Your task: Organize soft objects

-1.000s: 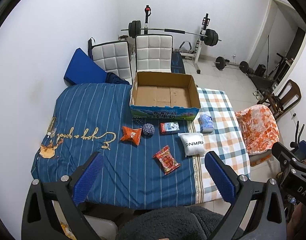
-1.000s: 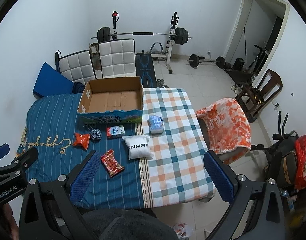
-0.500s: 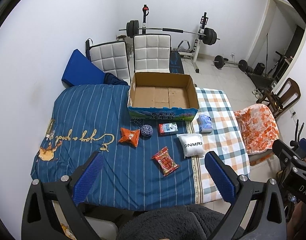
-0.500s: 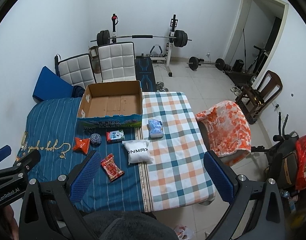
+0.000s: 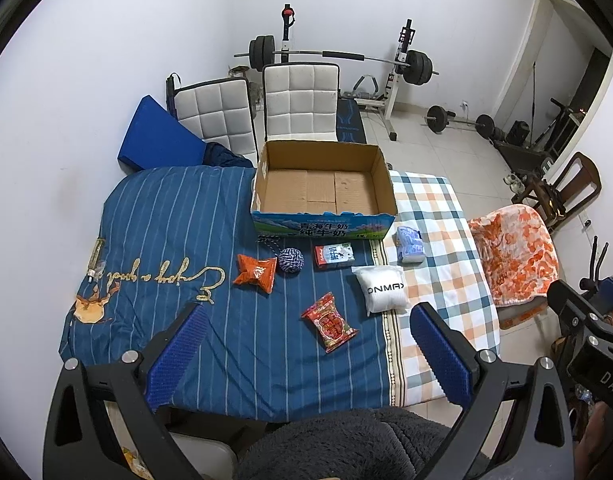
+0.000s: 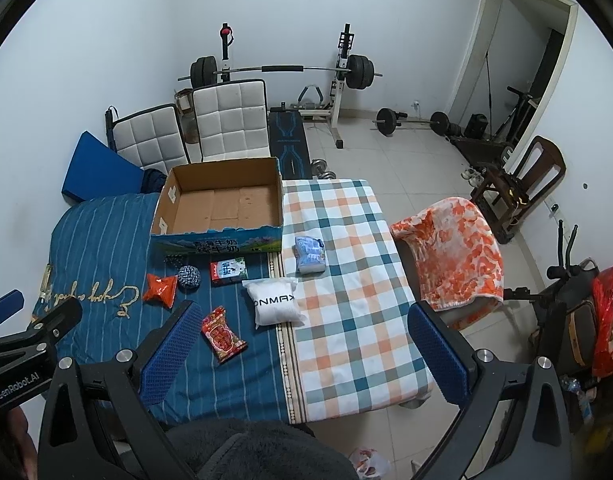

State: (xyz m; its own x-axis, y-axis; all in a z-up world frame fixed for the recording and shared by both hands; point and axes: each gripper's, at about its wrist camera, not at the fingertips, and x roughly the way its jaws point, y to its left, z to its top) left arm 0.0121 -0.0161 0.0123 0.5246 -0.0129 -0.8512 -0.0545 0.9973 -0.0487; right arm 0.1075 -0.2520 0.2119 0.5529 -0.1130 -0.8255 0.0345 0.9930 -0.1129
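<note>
An empty cardboard box (image 5: 324, 188) (image 6: 222, 206) stands at the far side of the cloth-covered table. In front of it lie an orange snack bag (image 5: 255, 273) (image 6: 159, 289), a blue-white rope ball (image 5: 290, 260) (image 6: 189, 277), a small red-white carton (image 5: 333, 256) (image 6: 228, 271), a white pouch (image 5: 383, 290) (image 6: 275, 304), a red snack packet (image 5: 330, 322) (image 6: 222, 334) and a pale blue pack (image 5: 409, 244) (image 6: 309, 254). My left gripper (image 5: 306, 350) and right gripper (image 6: 300, 350) are both open and empty, held high above the table's near edge.
The table carries a blue striped cloth (image 5: 154, 240) and a checked cloth (image 6: 346, 280). Two white chairs (image 5: 298, 104) stand behind it. A chair with an orange blanket (image 6: 454, 252) is at the right. A barbell rack (image 6: 282, 70) is at the back wall.
Both views have shifted slightly; the table items sit a little further up and away in the frames. Both grippers stay open. Nothing on the table has moved.
</note>
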